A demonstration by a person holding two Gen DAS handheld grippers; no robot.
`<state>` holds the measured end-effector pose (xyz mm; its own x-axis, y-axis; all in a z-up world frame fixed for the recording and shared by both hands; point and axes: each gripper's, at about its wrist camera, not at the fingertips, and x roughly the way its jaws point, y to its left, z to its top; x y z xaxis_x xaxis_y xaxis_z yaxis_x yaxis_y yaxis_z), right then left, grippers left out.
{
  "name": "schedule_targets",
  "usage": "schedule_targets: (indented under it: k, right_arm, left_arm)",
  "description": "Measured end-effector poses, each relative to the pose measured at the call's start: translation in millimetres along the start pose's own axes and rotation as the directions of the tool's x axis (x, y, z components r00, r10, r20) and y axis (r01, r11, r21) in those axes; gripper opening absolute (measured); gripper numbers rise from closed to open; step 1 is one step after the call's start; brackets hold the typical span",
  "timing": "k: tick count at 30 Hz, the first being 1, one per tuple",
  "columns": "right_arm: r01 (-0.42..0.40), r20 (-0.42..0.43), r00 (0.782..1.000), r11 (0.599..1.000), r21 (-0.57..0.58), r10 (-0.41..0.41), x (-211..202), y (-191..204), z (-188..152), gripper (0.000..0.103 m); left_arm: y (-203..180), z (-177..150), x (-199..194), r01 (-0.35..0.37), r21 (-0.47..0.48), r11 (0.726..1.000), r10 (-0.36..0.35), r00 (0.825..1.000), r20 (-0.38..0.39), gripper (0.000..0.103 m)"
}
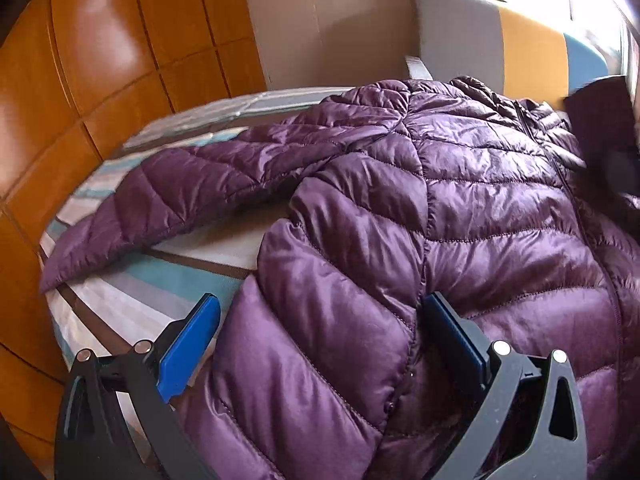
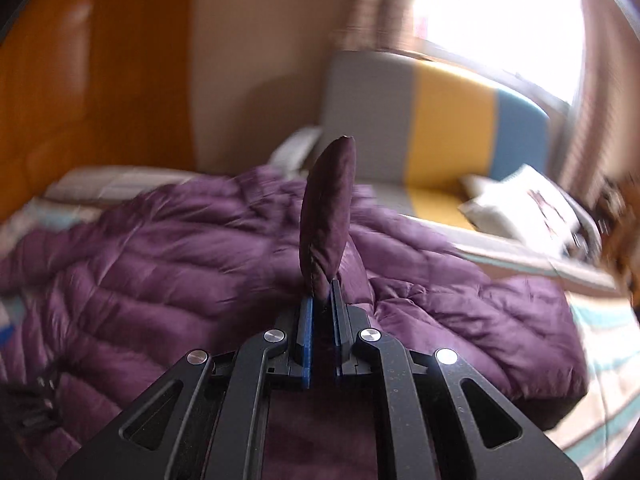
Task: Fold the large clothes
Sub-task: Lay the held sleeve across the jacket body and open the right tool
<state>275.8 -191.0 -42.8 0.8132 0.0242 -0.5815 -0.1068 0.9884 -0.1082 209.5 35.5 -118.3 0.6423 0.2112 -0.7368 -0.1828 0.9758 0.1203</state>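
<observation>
A bed with a striped sheet [image 1: 132, 292] stands against a glossy orange wooden wall [image 1: 80, 60], with a grey, yellow and blue headboard [image 2: 452, 120] beyond. A purple quilted jacket [image 1: 440, 200] lies spread across the bed, one sleeve [image 1: 160, 200] stretched out sideways. The left gripper [image 1: 320, 320] hangs over the jacket's hem, jaws wide apart. The right gripper [image 2: 322, 304] is clamped on a fold of the jacket's fabric [image 2: 328, 208], which stands up between its fingers.

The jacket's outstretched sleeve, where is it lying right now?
In the left wrist view, the sleeve stretches out to the left of the purple puffer jacket, flat on the striped bedsheet, its cuff near the bed edge beside the wooden wardrobe.
</observation>
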Motion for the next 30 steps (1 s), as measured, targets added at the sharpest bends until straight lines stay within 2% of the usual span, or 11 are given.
schedule_targets:
  k: [5,7,9,11,14,18,21,24,26,27,30]
  right_arm:
    - [-0.137,-0.01,0.991,0.975,-0.174,0.137,5,46,-7,0.008]
    - [-0.205,-0.058,0.979,0.947,-0.246,0.196,9,60,-10,0.008]
    - [-0.218,-0.104,0.975,0.933,-0.286,0.196,13,70,-15,0.008]
    - [-0.25,-0.17,0.963,0.926,-0.282,0.208,18,71,-18,0.027]
    - [-0.295,-0.163,0.952,0.922,-0.25,0.261,10,64,-17,0.069]
    - [-0.311,-0.079,0.95,0.936,-0.162,0.302,-22,40,-15,0.071]
    - [-0.271,-0.027,0.962,0.962,-0.02,0.27,-45,4,-19,0.071]
    - [-0.119,-0.004,0.993,0.977,0.178,0.122,-58,-50,-27,0.069]
    - [0.041,-0.033,0.999,0.948,0.316,-0.032,-67,-92,-37,0.052]
    - [0.129,-0.068,0.991,0.913,0.387,-0.111,-68,-118,-44,0.049]
    - [0.234,-0.159,0.971,0.835,0.498,-0.177,-55,-160,-56,0.032]
  left_arm:
    - [5,-1,4,0.041,-0.041,0.998,-0.042,0.999,-0.019,0.101]
    - [5,-2,4,0.042,-0.043,0.998,-0.043,0.999,-0.02,0.101]
    - [5,-2,4,0.039,-0.041,0.998,-0.04,0.999,-0.018,0.101]
    - [4,-2,3,0.03,-0.035,0.999,-0.03,0.999,-0.015,0.101]
    - [2,-1,2,0.02,-0.028,0.999,-0.021,1.0,-0.021,0.101]
    - [4,5,1,0.036,-0.033,0.999,-0.038,0.998,-0.052,0.101]
    - [5,15,-2,0.073,-0.068,0.995,-0.078,0.995,-0.068,0.101]
    - [-3,37,-17,0.114,-0.078,0.99,-0.115,0.993,-0.006,0.101]
    - [-13,49,-26,0.127,-0.059,0.99,-0.125,0.991,0.038,0.101]
    - [-22,59,-30,0.135,-0.042,0.99,-0.133,0.989,0.061,0.101]
    - [-46,76,-29,0.171,-0.01,0.985,-0.17,0.982,0.084,0.101]
